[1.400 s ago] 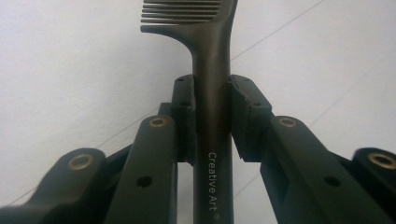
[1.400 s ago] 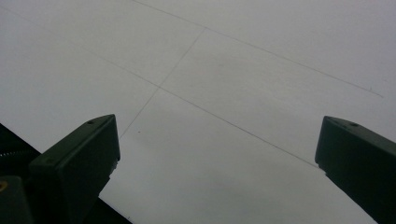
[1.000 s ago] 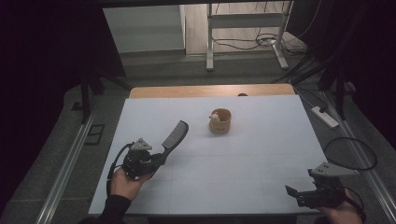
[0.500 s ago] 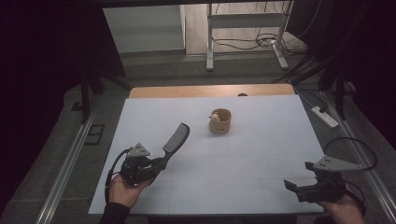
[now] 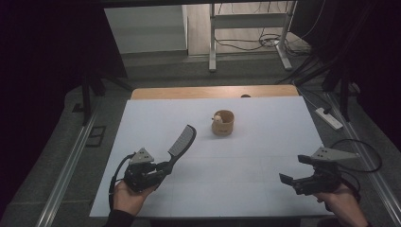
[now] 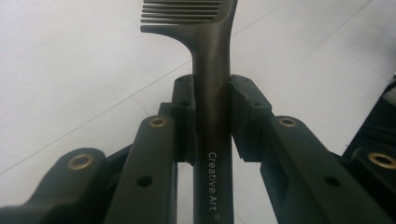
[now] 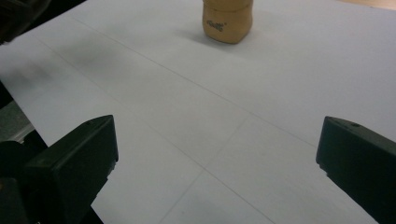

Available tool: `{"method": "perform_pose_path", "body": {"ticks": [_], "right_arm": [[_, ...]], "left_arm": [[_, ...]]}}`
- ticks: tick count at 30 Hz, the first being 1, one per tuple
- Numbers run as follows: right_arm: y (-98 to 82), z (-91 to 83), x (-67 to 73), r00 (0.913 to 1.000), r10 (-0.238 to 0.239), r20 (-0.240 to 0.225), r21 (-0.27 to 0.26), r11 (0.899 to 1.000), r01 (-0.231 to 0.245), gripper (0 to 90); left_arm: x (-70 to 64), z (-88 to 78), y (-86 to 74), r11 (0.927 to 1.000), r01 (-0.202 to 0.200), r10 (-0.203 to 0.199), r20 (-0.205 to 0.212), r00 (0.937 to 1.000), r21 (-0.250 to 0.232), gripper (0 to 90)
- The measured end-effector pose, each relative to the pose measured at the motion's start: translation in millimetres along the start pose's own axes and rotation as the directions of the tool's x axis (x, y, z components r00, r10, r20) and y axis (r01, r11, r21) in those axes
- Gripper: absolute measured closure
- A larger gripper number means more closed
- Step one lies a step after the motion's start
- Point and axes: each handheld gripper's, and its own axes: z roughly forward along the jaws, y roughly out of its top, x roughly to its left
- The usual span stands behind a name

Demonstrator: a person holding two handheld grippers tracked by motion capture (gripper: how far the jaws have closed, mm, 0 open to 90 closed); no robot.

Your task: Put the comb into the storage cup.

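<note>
Left gripper (image 5: pixel 163 168), at the near left of the white worktop (image 5: pixel 265 142), is clamped on the handle of a dark comb (image 5: pixel 182 142), whose toothed end points away toward the centre. Right gripper (image 5: pixel 295 170), near right, stands wide apart, holding nothing. Farther off, a small tan wooden cup (image 5: pixel 223 123) stands upright mid-worktop.

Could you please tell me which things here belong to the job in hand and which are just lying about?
In the job:
- comb, clamped in the left claw
- wooden cup, mid-table
- right claw, open, facing the cup

Lying about:
- power strip on the floor
- metal stand behind the table
</note>
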Motion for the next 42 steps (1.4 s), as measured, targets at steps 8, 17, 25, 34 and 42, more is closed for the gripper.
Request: {"method": "perform_pose_path", "body": {"ticks": [8, 17, 25, 34, 42], "right_arm": [[15.9, 15.5, 9.6, 0.9943, -0.074, -0.077, -0.005, 0.997, 0.074, 0.0], [31.0, 33.0, 15.1, 0.9905, -0.057, -0.126, 0.004, 0.998, 0.058, 0.0], [40.7, 46.4, 17.5, 0.9906, -0.048, -0.128, -0.003, 0.999, 0.048, 0.0], [56.9, 60.9, 16.5, 0.9891, -0.018, -0.146, -0.014, 1.0, 0.016, 0.0], [70.5, 77.8, 22.8, 0.9769, 0.024, -0.212, 0.013, 1.0, -0.022, 0.0]], "left_arm": [[-6.7, 3.9, 4.1, 0.9995, -0.026, 0.026, 0.006, 0.9996, -0.019, 71.9], [-14.1, 10.8, 8.9, 0.9976, -0.057, 0.058, 0.025, 0.998, -0.038, 71.9], [-19.5, 17.6, 13.8, 0.9956, -0.084, 0.085, 0.031, 0.9959, -0.042, 71.9], [-21.4, 24.1, 18.3, 0.9946, -0.086, 0.089, 0.052, 0.9946, -0.058, 71.9], [-25.2, 34.7, 25.5, 0.9926, -0.098, 0.103, 0.066, 0.9925, -0.071, 71.9]]}}
